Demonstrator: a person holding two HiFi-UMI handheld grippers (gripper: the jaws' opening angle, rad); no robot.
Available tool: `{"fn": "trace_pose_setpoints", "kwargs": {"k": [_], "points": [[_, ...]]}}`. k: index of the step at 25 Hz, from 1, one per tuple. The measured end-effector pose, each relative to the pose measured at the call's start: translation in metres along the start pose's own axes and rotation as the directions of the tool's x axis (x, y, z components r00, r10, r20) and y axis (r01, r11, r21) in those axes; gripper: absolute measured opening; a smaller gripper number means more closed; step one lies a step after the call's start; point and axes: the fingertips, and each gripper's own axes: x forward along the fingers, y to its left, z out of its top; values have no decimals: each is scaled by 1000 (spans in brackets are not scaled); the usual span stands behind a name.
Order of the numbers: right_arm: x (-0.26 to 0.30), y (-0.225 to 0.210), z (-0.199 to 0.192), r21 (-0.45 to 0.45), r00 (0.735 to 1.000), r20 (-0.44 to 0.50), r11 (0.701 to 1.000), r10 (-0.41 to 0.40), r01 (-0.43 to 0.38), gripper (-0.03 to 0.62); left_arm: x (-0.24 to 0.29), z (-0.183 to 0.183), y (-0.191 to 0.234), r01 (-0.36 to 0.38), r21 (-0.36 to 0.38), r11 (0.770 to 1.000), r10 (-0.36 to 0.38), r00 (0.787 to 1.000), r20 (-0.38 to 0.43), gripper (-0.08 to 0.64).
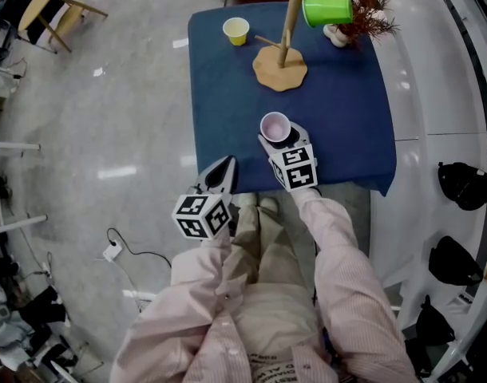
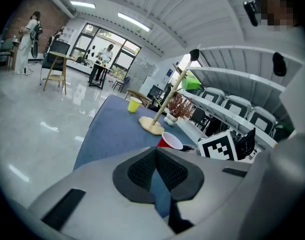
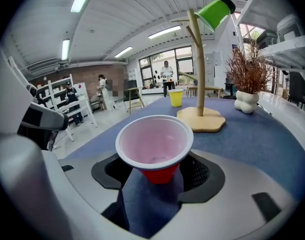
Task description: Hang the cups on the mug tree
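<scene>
You'll find no legible word, brand or number here: your marker cubes (image 1: 202, 215) carry only black-and-white square patterns, and the print on your shirt (image 1: 269, 367) is too small to read.

My left grey two-jaw gripper (image 1: 221, 172) sits at lower centre of the head view, angled downward, its dark pads closed tip to tip on nothing (the left gripper view (image 2: 155, 152) shows only a sliver between them lower down). My right grey gripper (image 1: 282, 140), just right of it, also tilts down, jaws spread wide either side of a red plastic cup (image 3: 153, 143); I see no squeeze. Both pink-striped sleeves (image 1: 339, 254) reach forward.
</scene>
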Motion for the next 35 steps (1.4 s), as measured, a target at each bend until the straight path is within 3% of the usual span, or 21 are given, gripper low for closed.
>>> {"fn": "trace_pose_setpoints", "kwargs": {"k": [18,35], "points": [[-49,10,23,34,998,-27,998,57,-56,282,-25,30,-36,-10,24,1000,8,996,89,-2],[-66,30,90,59,988,69,988,136,-140,282,-48,82,-37,-53,46,998,42,976,212,-2]]}}
